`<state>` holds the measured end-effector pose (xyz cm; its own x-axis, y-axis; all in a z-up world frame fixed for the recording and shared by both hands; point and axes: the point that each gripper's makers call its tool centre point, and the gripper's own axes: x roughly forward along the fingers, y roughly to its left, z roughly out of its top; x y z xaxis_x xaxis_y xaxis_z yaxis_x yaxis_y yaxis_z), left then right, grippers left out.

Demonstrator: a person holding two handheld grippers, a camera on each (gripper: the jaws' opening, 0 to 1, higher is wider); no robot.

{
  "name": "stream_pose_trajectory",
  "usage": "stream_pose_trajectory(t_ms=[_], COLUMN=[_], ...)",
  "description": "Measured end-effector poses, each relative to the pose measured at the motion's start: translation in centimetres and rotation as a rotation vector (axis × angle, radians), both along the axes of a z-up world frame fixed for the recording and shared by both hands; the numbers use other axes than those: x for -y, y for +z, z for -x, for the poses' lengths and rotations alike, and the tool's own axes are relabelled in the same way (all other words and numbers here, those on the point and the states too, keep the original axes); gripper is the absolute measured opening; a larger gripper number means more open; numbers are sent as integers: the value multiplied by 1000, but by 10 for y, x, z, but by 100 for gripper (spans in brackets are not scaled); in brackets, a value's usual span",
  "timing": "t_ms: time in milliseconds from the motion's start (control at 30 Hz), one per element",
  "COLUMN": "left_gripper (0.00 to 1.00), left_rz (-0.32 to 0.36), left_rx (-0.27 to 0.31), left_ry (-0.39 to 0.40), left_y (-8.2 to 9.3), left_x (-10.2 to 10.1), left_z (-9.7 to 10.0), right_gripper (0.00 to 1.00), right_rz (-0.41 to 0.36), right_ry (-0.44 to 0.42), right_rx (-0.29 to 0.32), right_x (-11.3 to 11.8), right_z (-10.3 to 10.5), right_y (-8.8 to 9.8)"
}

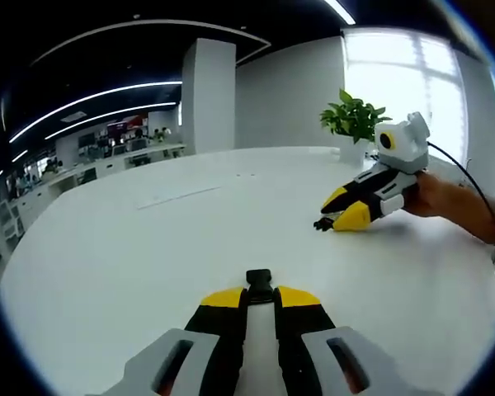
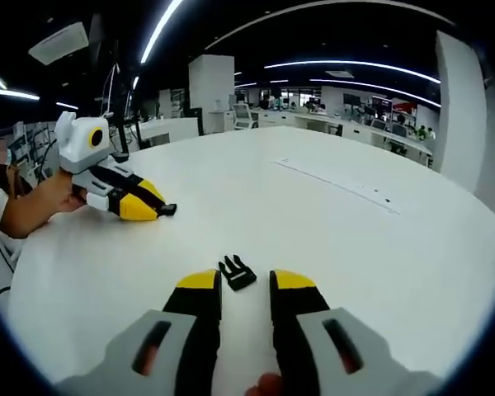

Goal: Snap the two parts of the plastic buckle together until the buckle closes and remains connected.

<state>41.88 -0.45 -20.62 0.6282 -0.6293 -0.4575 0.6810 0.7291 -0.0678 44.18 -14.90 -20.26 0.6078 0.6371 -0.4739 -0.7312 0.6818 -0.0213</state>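
The left tool (image 1: 260,299) is clenched on the socket half (image 1: 259,284). The right tool (image 2: 246,283), released, should straddle the pronged half (image 2: 237,272) squarely mid-surface (image 2: 330,231) before closing.

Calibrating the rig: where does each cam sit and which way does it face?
Left gripper view: rides the left claw, low over the white table, facing the right claw and the hand holding it; own jaws pinch one buckle half.
Right gripper view: rides the right claw, facing back at the left claw; own jaws open around the pronged half.
Shared: table, both claws; the views roughly face each other.
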Motion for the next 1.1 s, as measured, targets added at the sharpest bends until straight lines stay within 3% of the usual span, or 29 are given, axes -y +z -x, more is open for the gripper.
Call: stream_pose_trajectory(t_ms=[600, 1100], left_gripper=[14, 13], left_rz=[7, 14], left_rx=[8, 12], left_ry=[-25, -15], left_y=[0, 0], left_x=[3, 1], left_z=[-4, -6], right_gripper=[20, 18], right_rz=[-38, -35], right_ry=[38, 33], right_rx=[4, 18], right_x=[-9, -3], right_z=[16, 11], right_y=[1, 2])
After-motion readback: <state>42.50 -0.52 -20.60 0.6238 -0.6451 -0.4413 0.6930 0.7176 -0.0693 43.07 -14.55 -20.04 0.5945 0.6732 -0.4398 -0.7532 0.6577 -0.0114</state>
